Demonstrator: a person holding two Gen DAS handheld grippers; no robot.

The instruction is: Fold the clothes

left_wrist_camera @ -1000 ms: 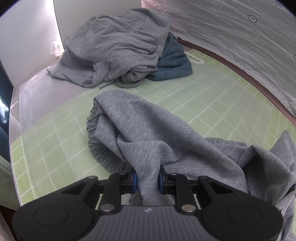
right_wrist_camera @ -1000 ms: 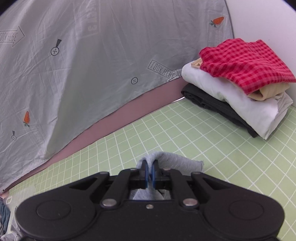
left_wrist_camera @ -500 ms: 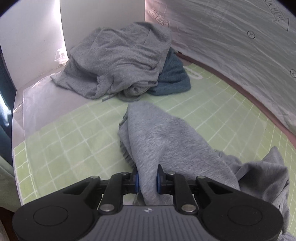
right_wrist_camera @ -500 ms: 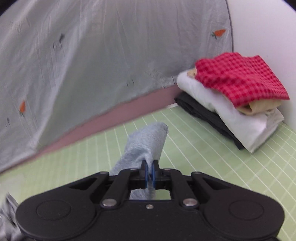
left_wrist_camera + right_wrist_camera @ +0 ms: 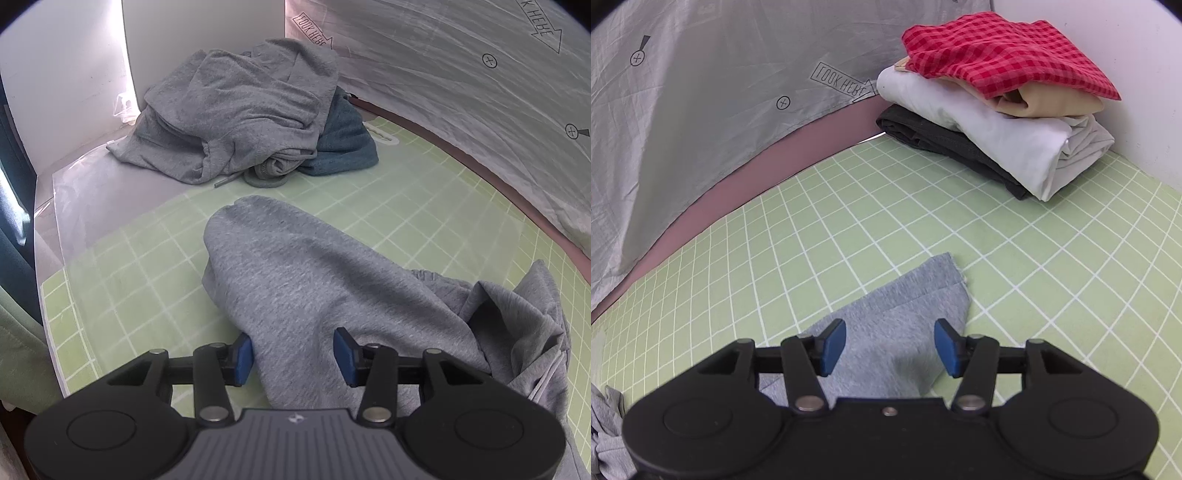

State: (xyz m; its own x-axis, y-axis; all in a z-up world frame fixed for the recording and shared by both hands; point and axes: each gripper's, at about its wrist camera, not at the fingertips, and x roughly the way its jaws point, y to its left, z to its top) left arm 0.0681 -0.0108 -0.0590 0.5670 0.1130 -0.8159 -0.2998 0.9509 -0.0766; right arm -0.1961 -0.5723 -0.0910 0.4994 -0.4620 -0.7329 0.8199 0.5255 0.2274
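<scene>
Grid mat [image 5: 1015, 266], green, under grey garment [image 5: 314, 280]; left gripper [image 5: 293, 354] and right gripper [image 5: 890, 345] spread.

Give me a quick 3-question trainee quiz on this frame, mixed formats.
1. True or false: the left gripper is clamped shut on the light grey jersey garment lying on the green grid mat.
2. Multiple choice: what tops the folded stack in the right wrist view? A) red checked cloth B) black garment C) white garment
3. Fill in: behind the unfolded grey heap in the left wrist view lies a ____-coloured garment.

Key:
1. False: its jaws are apart, as are the right gripper's.
2. A: the red checked cloth.
3. Teal: the teal garment.
</scene>
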